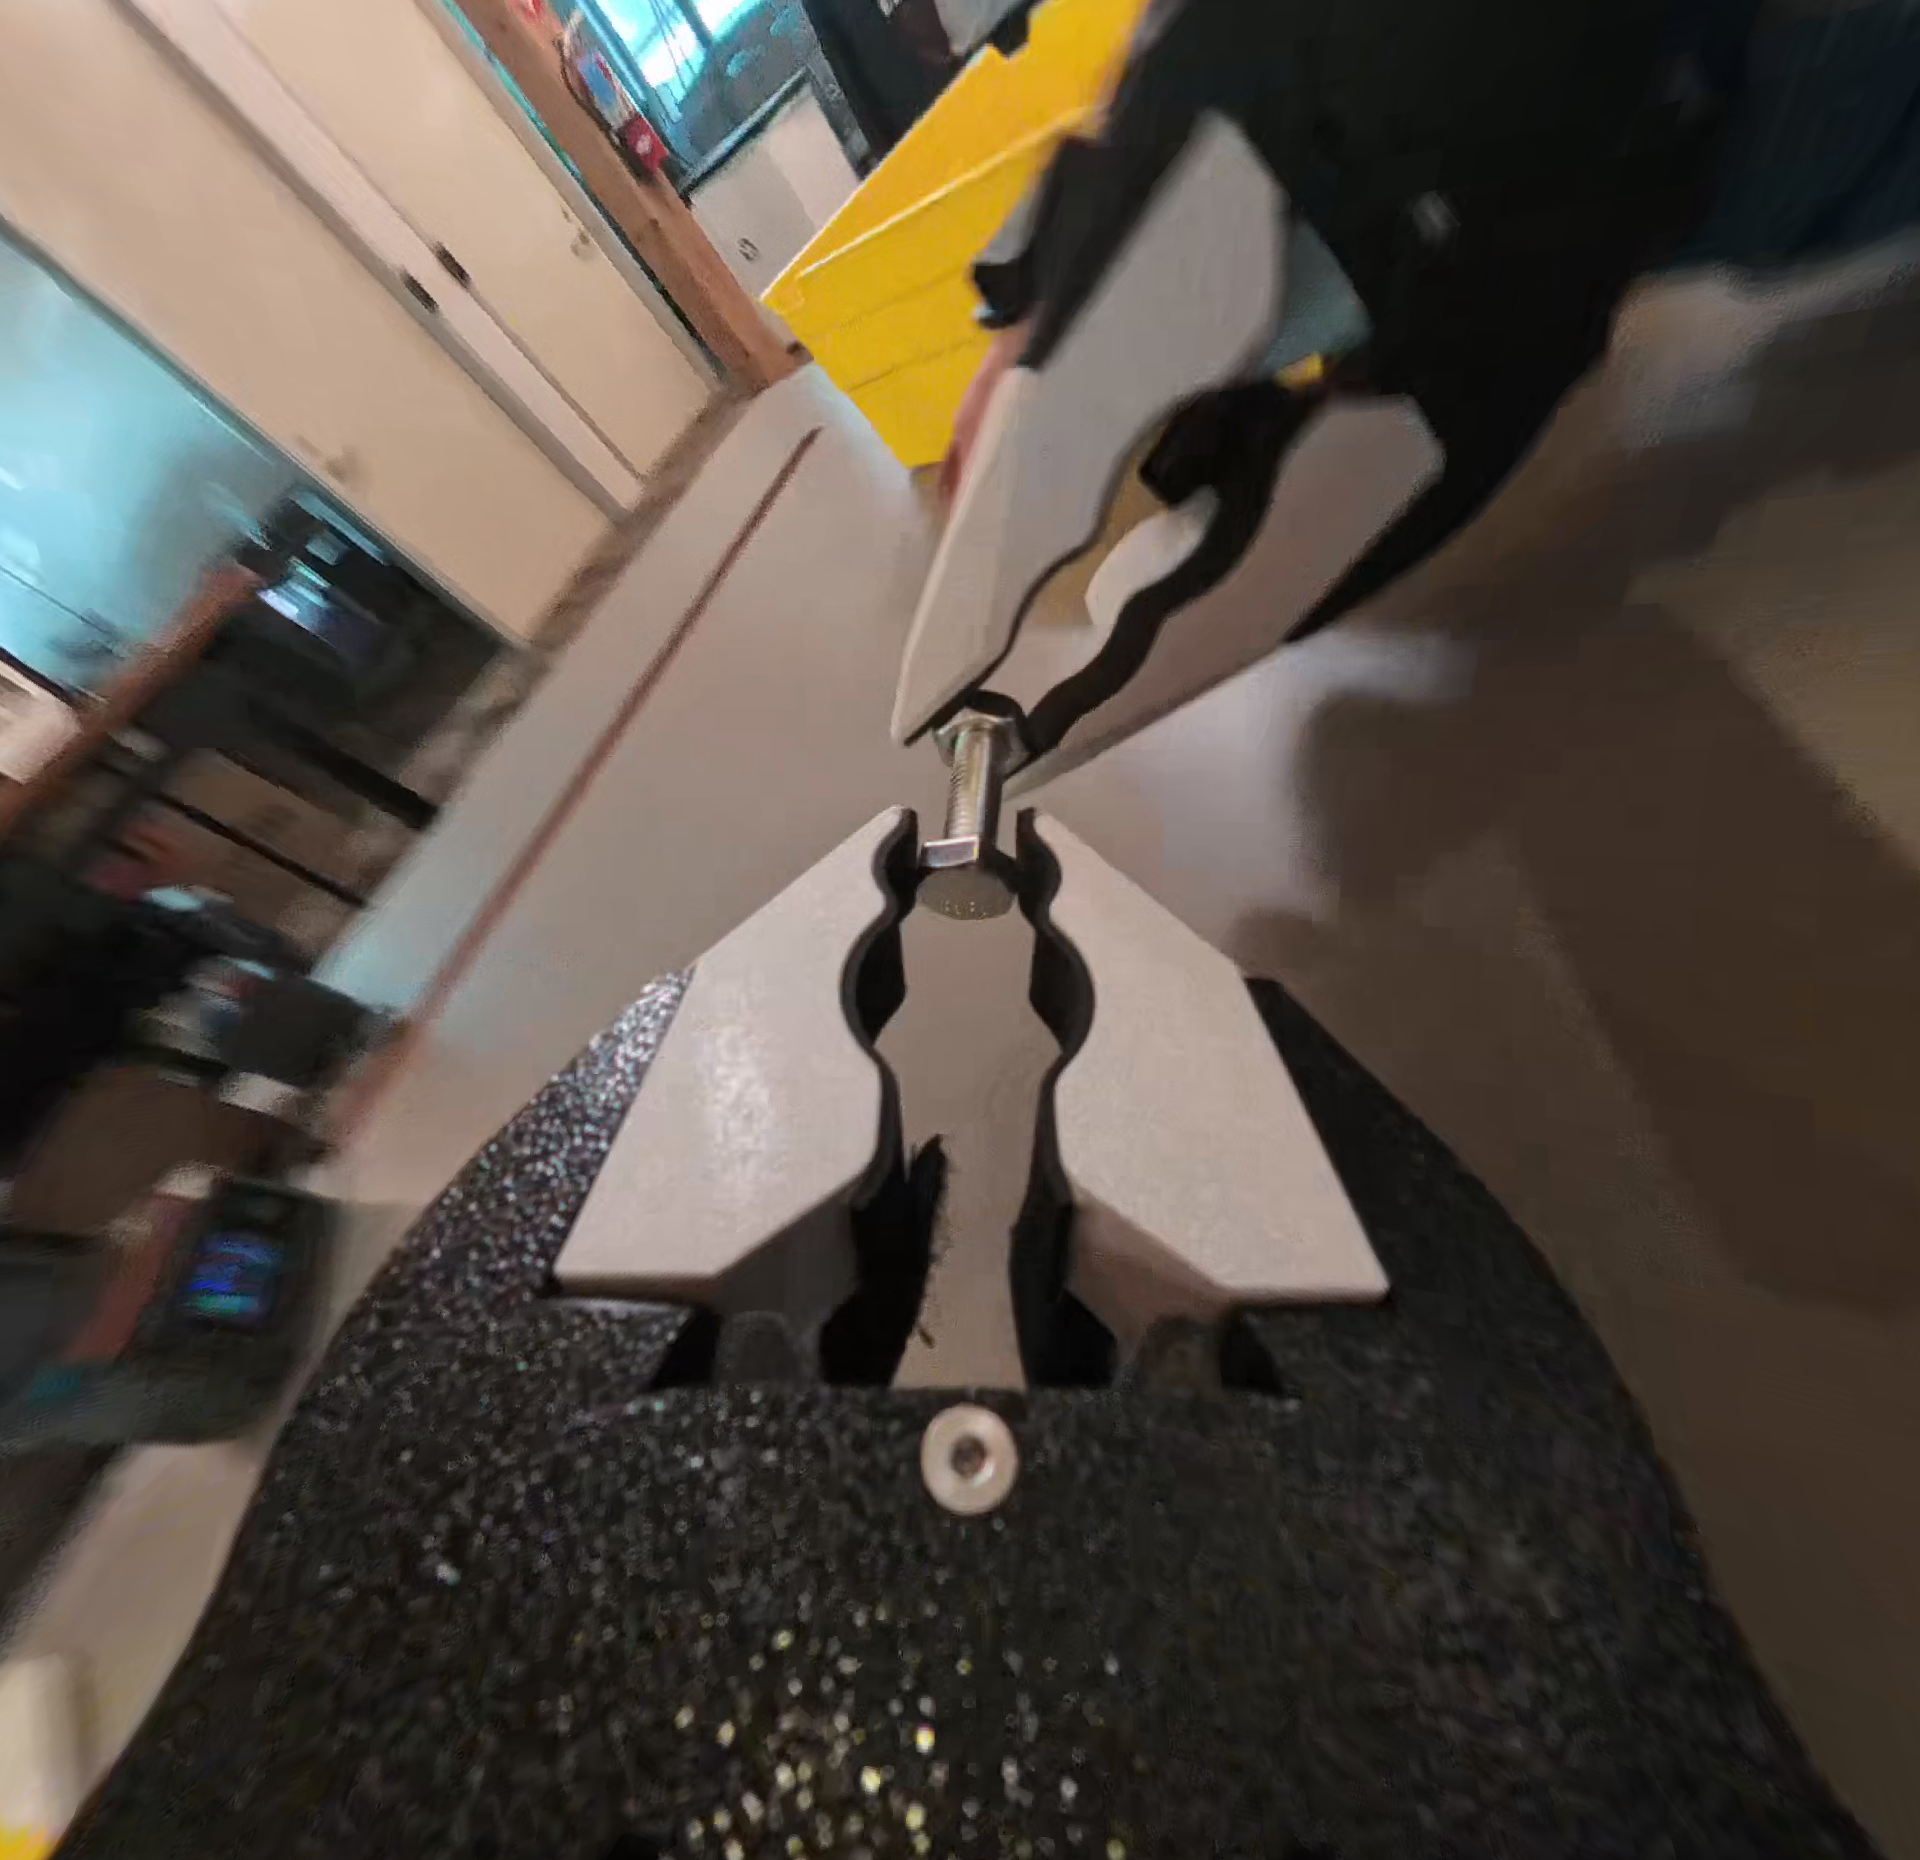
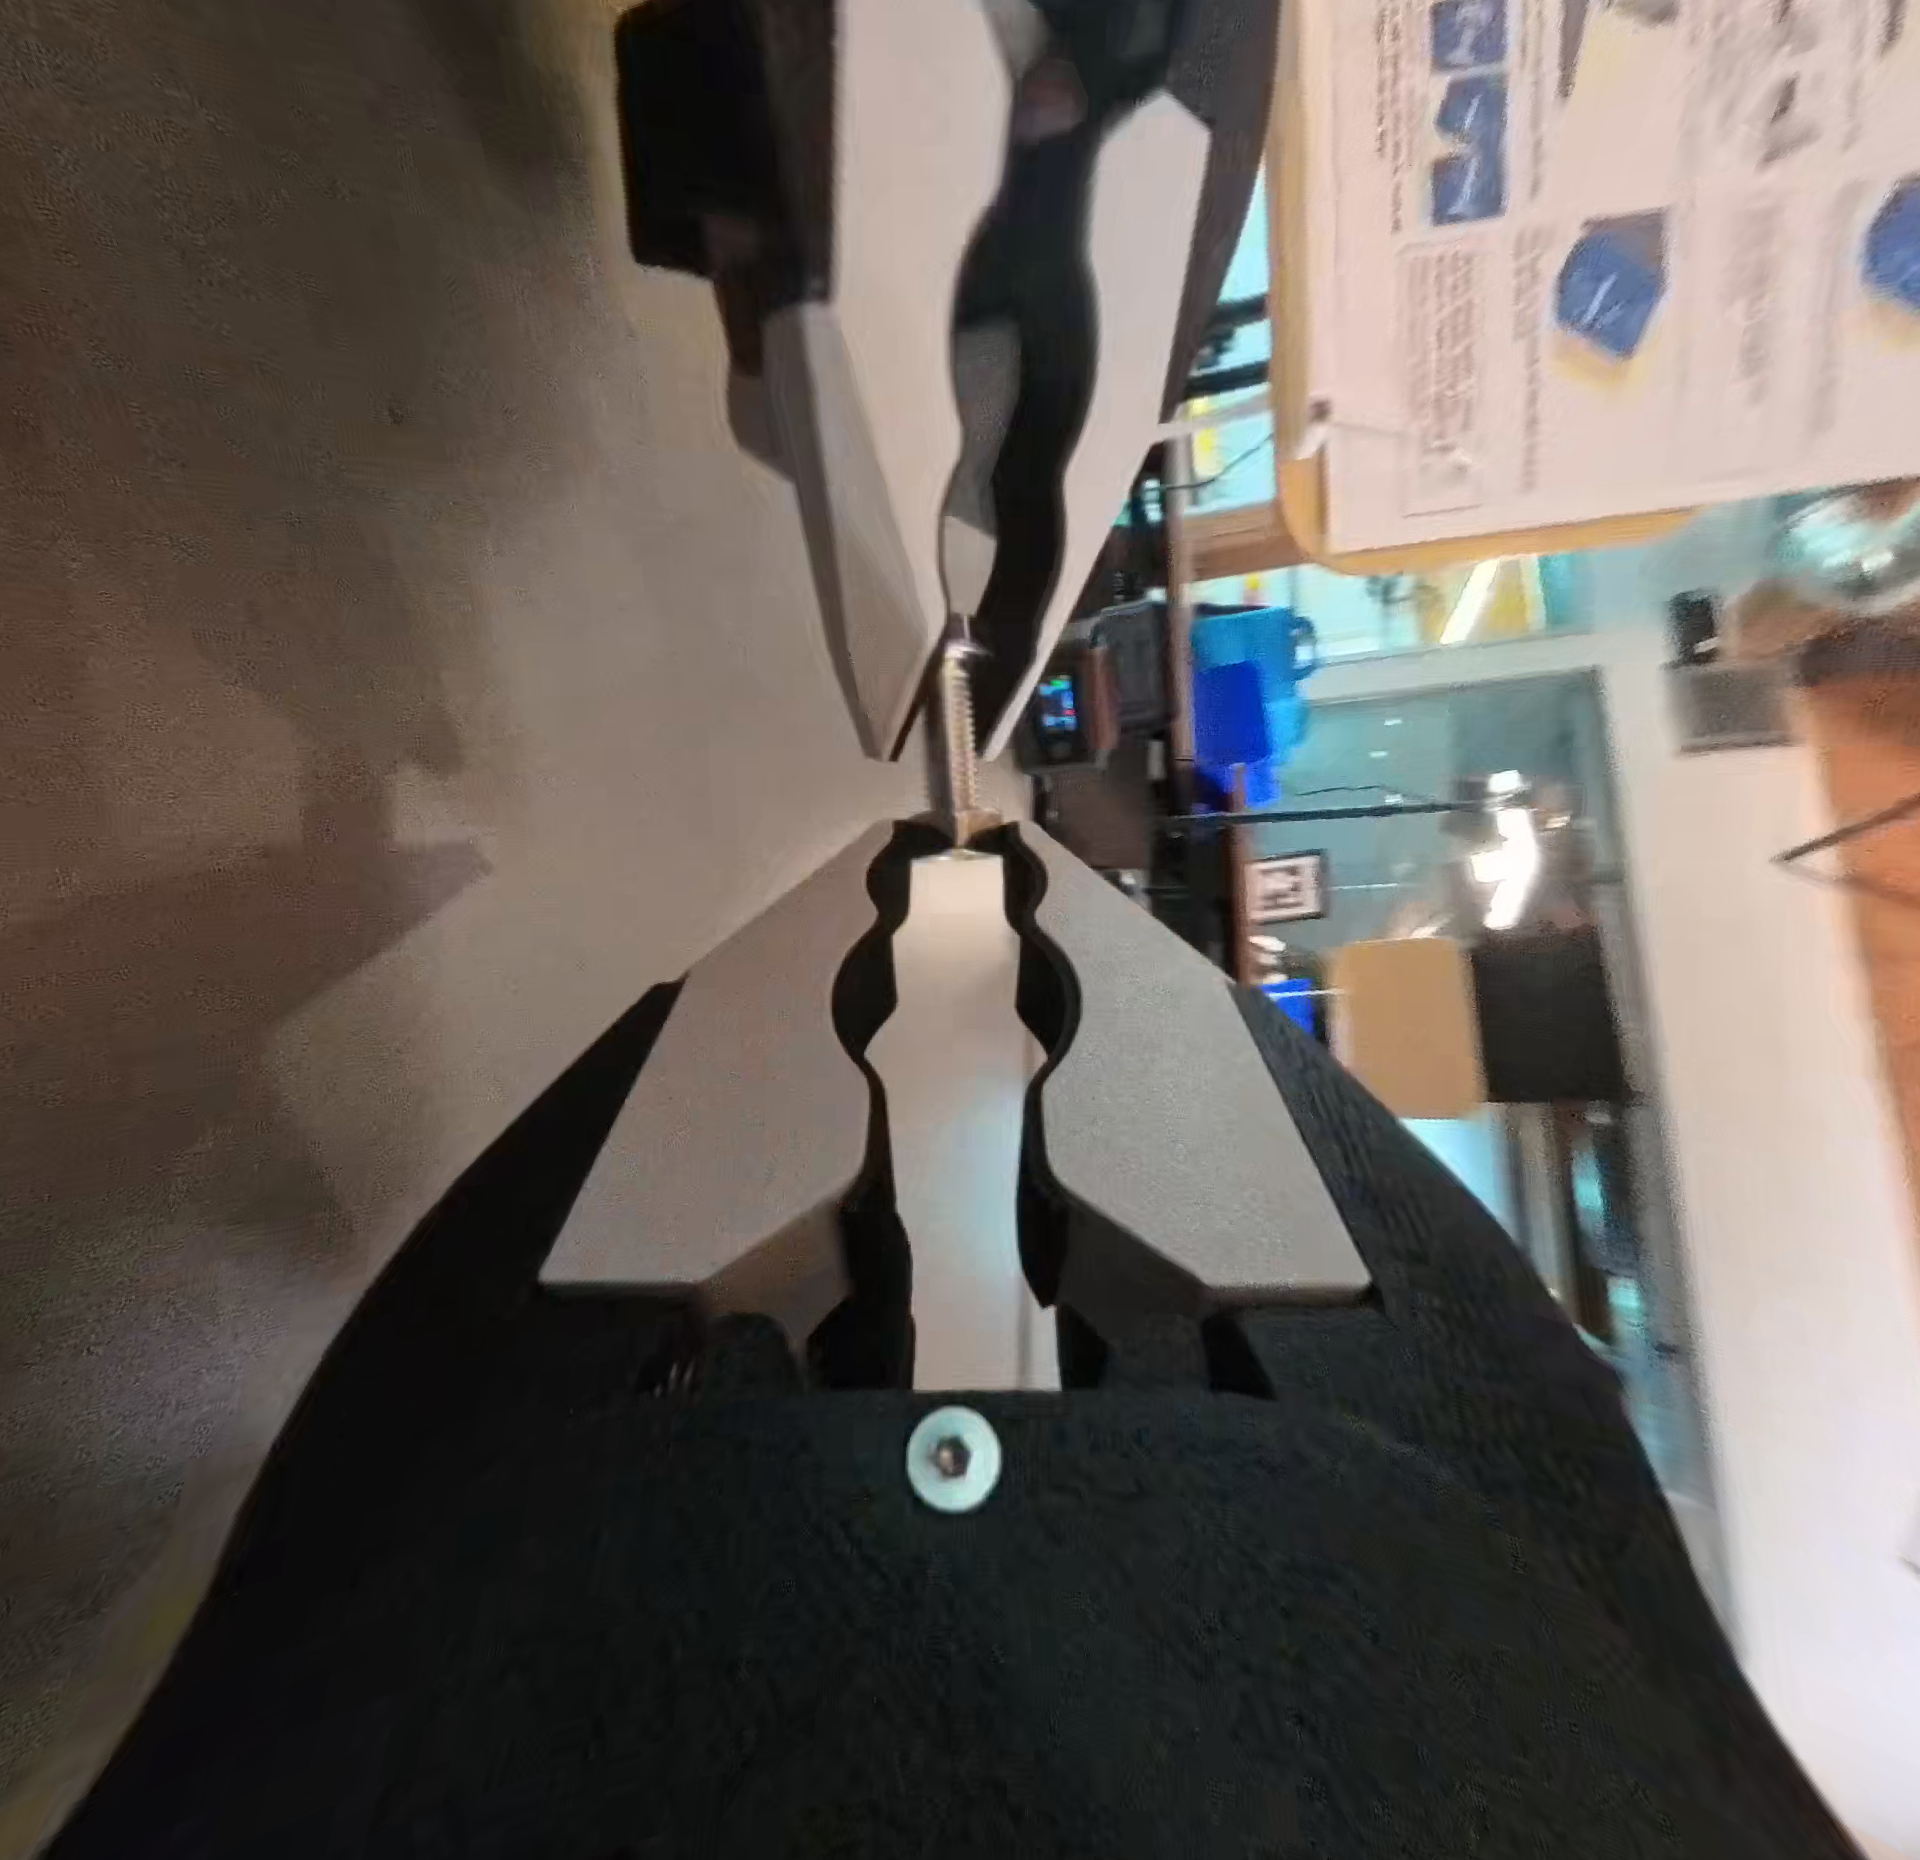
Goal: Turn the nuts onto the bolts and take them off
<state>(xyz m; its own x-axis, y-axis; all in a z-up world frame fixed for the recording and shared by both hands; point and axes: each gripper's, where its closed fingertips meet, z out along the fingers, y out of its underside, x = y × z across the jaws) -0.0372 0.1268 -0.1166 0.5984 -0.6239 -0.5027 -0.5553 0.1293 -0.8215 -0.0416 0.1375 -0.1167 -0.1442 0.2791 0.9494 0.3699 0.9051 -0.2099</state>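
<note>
A silver bolt [image 1: 971, 787] is held in the air between my two grippers, above the grey table [image 1: 675, 667]. My left gripper [image 1: 966, 844] is shut on the bolt's hex head [image 1: 961, 875] at its fingertips. My right gripper [image 1: 971, 724] comes in from the upper right and is shut on a nut [image 1: 974, 738] at the far end of the threaded shaft. In the right wrist view my right gripper [image 2: 961, 834] pinches the nut [image 2: 971, 828], the bolt [image 2: 958, 740] runs away from it, and the left gripper [image 2: 940, 756] holds the other end.
Yellow bins [image 1: 914, 283] stand on the table behind the right gripper. White cabinets [image 1: 364, 252] line the far wall. A board with printed sheets [image 2: 1558, 252] and a blue container [image 2: 1247, 688] show beyond the table edge in the right wrist view.
</note>
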